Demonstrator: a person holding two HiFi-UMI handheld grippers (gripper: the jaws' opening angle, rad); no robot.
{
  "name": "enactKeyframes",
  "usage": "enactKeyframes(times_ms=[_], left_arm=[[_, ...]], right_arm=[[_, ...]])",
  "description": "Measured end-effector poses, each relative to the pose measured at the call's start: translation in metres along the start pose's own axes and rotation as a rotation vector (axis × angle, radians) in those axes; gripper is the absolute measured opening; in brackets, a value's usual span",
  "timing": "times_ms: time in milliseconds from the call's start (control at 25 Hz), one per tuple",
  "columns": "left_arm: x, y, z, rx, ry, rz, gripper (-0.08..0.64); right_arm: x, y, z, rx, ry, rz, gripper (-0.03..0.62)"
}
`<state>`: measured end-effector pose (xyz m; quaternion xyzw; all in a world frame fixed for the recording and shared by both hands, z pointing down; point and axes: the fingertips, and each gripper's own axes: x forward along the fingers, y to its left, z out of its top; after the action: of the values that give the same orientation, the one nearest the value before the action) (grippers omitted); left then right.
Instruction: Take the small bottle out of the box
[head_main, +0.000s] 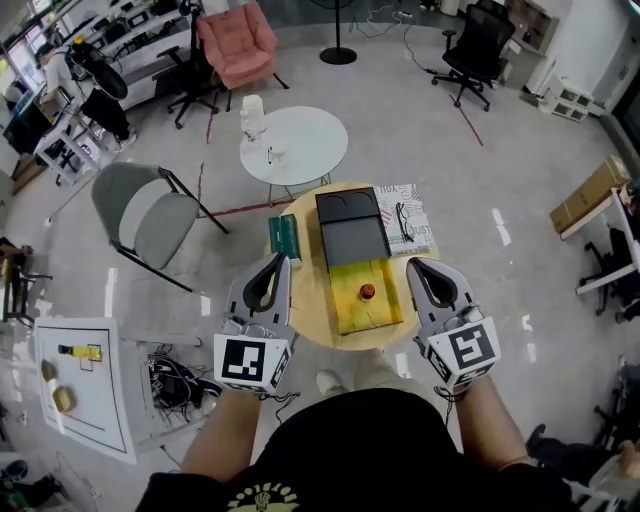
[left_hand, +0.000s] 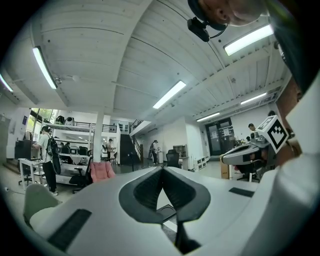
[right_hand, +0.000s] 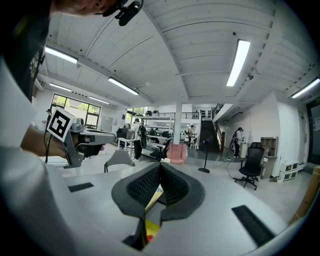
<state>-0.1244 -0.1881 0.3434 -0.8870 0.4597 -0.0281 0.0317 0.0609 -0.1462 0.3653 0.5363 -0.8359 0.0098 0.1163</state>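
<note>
Round wooden counter (head_main: 312, 318) carries one box (head_main: 352, 232), open, with its black lid half on the far side and its yellow half nearer the person. One small bottle (head_main: 367, 291), red-topped, sits in the yellow half, roughly central and apart from the walls. Also on the counter are one green flat object (head_main: 284, 238) just left of the box and one white printed booklet (head_main: 405, 218) just right of it. Two grippers flank the yellow half, and neither touches it. Left gripper (head_main: 281, 262): fingers together, nothing between them. Right gripper (head_main: 412, 264): fingers together, nothing held; the yellow of the box shows below them in the right gripper view. Beyond stand one white counter (head_main: 300, 150), one grey chair (head_main: 140, 215) and one pink armchair (head_main: 238, 40).
</note>
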Motion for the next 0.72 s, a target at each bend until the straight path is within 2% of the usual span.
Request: enactKeyframes(times_ms=[360,720], left_arm=[[0.024,0.005,-0.008,-0.006,0.018,0.050,0.014],[0.049,0.000,-0.019,0.000,0.047,0.061,0.014]], right_arm=[[0.029,-0.023,-0.010,0.011,0.013,0.048,0.015],[0.048,-0.041,-0.031,0.025,0.012,0.052,0.015]])
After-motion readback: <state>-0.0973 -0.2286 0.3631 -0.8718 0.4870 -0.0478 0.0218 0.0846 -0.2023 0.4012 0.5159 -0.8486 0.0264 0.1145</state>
